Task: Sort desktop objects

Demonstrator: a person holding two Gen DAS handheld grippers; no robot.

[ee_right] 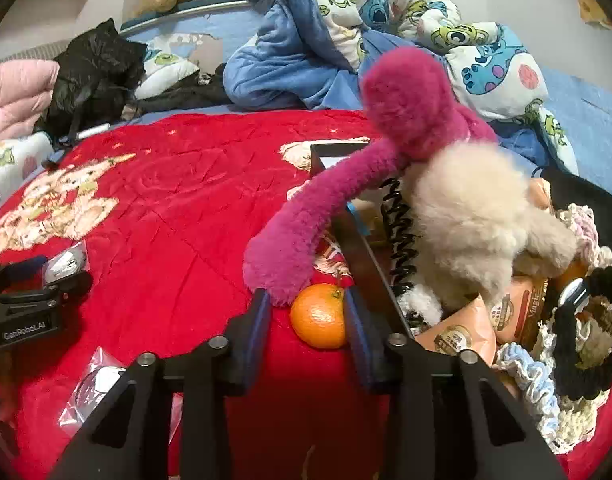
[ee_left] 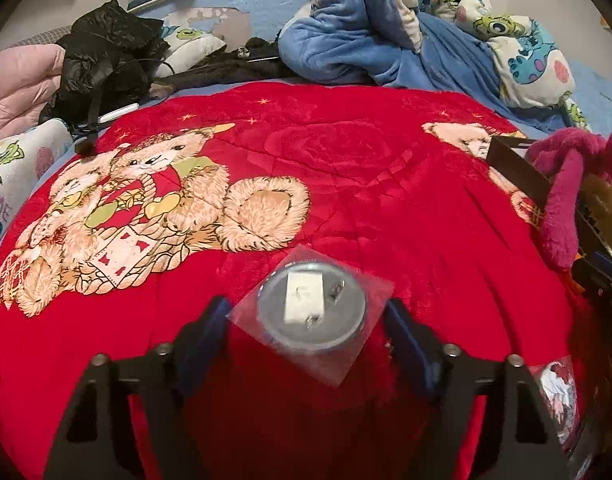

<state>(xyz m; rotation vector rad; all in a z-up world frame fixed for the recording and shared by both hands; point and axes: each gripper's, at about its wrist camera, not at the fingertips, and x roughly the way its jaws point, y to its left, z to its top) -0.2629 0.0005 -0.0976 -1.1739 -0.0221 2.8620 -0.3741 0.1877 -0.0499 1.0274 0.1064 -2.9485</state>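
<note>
A round silver badge in a clear bag [ee_left: 312,312] lies on the red teddy-bear blanket [ee_left: 346,168]. My left gripper [ee_left: 306,304] straddles it, open. The bag's corners reach both blue pads, and the disc is clear of them. The right wrist view shows that gripper [ee_right: 59,270] at the far left with the badge [ee_right: 65,262] between its fingers. A small orange [ee_right: 320,316] sits between the fingers of my right gripper [ee_right: 304,296], which is shut on it. The right pad is against the fruit. The tip of a pink plush arm [ee_right: 277,280] rests by the left pad.
A dark box [ee_right: 366,256] just right of the orange is crammed with a cream plush [ee_right: 474,216], snack packets [ee_right: 458,332], a black coil and crochet pieces. Another bagged badge [ee_right: 93,388] lies near the front left. Blue bedding [ee_right: 289,60] and a black bag [ee_right: 93,72] are heaped behind.
</note>
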